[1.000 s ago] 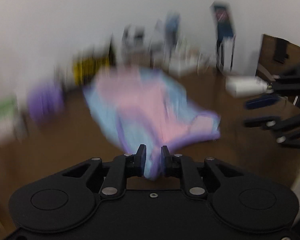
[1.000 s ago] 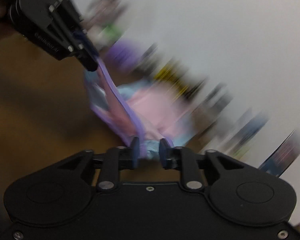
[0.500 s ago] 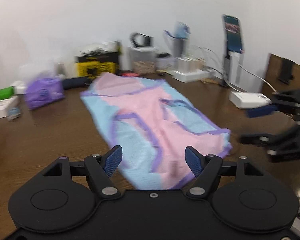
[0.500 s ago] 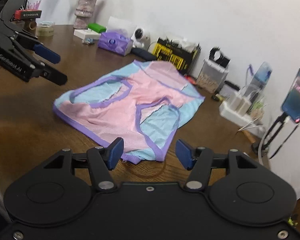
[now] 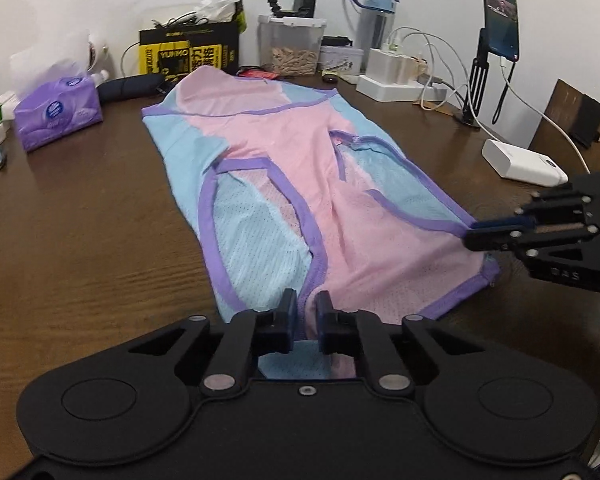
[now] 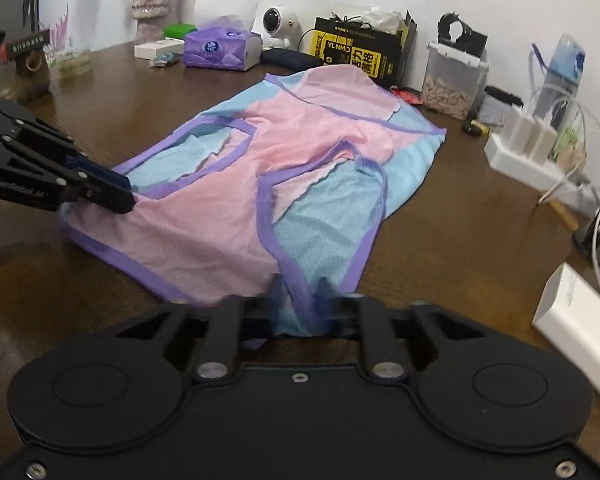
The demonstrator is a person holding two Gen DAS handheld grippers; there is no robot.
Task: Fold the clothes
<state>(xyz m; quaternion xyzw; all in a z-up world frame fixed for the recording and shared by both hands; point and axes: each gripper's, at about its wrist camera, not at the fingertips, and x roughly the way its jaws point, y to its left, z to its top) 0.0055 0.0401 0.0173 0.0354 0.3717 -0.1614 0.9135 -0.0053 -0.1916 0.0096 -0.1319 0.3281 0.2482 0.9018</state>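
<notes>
Thin mesh garment [image 5: 316, 184] spread flat on table [image 5: 80, 240]; light, limp, likely slippery. Left gripper [image 5: 305, 312] and right gripper [image 6: 300, 300] just closed, pinching near hem corners. Best held at purple edging.

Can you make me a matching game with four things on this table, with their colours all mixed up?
Things:
1. tissue pack
2. power bank
3. trim of the garment
4. phone stand

Colours:
A. black
B. purple with a round blue and white mark
C. white
D. plain purple strip along pink and light blue cloth

Pairs: 1-B, 2-C, 3-D, 4-A
</notes>
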